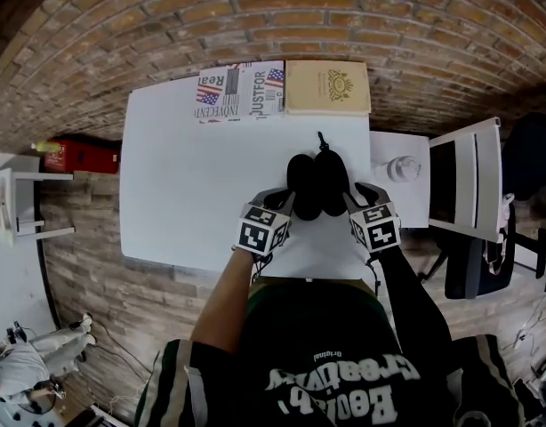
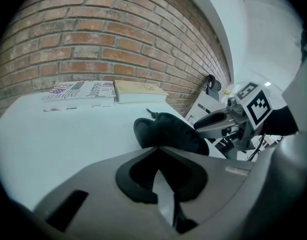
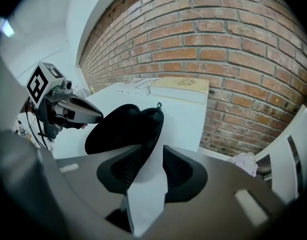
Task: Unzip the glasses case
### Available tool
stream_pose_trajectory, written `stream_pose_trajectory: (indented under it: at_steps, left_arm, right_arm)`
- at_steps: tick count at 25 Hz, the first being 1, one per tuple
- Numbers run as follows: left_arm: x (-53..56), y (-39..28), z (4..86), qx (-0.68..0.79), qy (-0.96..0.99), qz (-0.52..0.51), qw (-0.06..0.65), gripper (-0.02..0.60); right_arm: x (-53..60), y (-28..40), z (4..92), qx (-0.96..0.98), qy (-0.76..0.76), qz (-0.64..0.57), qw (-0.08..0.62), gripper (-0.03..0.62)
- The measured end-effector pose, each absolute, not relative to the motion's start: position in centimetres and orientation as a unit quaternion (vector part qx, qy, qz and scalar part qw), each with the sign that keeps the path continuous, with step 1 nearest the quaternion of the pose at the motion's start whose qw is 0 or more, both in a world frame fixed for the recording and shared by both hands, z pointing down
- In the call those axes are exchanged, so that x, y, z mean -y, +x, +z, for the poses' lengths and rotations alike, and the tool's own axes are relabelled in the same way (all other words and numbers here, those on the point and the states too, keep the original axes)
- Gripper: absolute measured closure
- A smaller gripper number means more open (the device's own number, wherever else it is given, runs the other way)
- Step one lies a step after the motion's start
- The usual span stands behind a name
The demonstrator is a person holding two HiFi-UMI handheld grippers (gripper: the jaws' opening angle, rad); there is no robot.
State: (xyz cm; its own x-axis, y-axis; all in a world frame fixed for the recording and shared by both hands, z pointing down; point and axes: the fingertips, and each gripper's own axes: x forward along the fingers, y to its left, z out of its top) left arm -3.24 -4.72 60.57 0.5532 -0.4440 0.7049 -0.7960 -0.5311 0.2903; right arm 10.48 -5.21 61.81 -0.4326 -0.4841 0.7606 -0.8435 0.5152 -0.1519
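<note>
The glasses case (image 1: 316, 183) is plain black; the table (image 1: 184, 194) is white. The left gripper (image 1: 286, 199) and the right gripper (image 1: 351, 199) are grey, with black-and-white square markers. At the top centre of the head view, the book (image 1: 327, 87) is tan with a golden ornament, and the papers (image 1: 240, 90) carry red-white-blue flags. The brick wall (image 1: 344, 7) is orange-brown.

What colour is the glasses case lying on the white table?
The glasses case is black; it shows best in the head view.

— What can't you see from above?
— My left claw (image 1: 285, 201) and right claw (image 1: 351, 199) hide the near sides of the black oval fabric glasses case (image 1: 316, 181).
— The black zip pull (image 1: 321, 138)?
— Too small to tell.
</note>
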Motion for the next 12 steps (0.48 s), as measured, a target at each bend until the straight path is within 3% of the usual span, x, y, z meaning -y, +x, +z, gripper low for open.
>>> stream_pose_trajectory:
  at_steps: [12]
  left_arm:
    - [4.7, -3.6, 59.4, 0.396, 0.829, 0.279, 0.28, 0.574]
  right_arm:
    - [4.9, 10.0, 60.2, 0.813, 0.426, 0.258, 0.301, 0.453]
